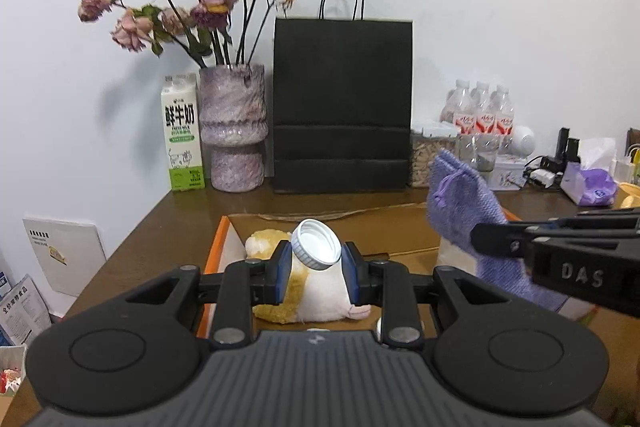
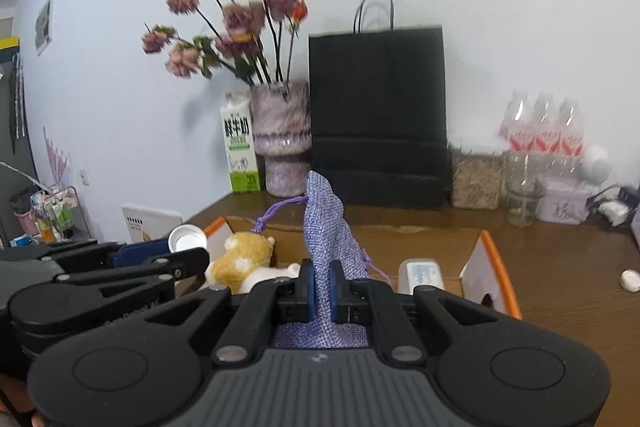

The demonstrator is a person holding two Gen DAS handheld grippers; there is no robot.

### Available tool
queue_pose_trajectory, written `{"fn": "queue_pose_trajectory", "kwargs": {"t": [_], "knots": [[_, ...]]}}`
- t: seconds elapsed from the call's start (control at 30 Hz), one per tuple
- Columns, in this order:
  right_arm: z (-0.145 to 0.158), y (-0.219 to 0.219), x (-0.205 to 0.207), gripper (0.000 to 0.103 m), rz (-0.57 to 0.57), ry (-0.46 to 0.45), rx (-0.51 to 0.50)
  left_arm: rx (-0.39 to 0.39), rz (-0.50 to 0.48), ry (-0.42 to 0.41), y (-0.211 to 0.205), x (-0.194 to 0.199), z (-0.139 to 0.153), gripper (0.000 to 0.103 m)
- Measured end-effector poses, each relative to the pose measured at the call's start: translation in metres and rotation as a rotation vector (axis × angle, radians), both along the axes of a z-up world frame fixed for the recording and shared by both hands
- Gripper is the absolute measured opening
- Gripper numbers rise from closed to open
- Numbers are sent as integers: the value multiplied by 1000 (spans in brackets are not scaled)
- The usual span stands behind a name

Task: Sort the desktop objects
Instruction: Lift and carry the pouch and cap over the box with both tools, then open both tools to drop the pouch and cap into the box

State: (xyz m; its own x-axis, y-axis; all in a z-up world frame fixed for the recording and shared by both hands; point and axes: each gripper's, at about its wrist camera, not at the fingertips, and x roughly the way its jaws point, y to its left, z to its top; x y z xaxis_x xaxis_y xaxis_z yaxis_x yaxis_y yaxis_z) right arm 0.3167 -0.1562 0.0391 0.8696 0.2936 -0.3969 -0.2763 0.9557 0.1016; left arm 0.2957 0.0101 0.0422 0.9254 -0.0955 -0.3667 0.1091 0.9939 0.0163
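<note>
Clamping a white cap (image 1: 316,245), left hand-held gripper (image 1: 316,269); right hand-held gripper (image 2: 320,293) pinches purple pouch (image 2: 326,227).

Setting: home, lived-in desk against pale wall. Evidence: brown wooden tabletop (image 1: 168,227), its back edge lined with household clutter — vase of dried roses (image 1: 233,127), milk carton (image 1: 182,133), black paper bag (image 1: 343,105), shrink-wrapped water bottles (image 1: 480,109), tissue pack (image 1: 592,183). Open cardboard box (image 2: 486,267) near front edge holds plush toy (image 2: 240,259). Wire storage rack (image 2: 56,215) beyond left edge.
</note>
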Motion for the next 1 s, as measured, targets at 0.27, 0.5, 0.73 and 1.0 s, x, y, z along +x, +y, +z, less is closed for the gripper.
{"fn": "queue_pose_trajectory", "kwargs": {"t": [0.27, 0.5, 0.73, 1.0], "knots": [[-33, 2, 28, 6, 2, 88, 3, -2, 20, 53, 4, 14, -21, 28], [-45, 4, 27, 8, -11, 105, -37, 39, 27, 82, -3, 16, -34, 28], [-49, 1, 27, 24, -8, 135, -29, 53, 39, 75, -2, 14, -38, 46], [-41, 2, 17, 75, -41, 75, -59, 99, 101, -26, -2, -2, -28, 83]]}}
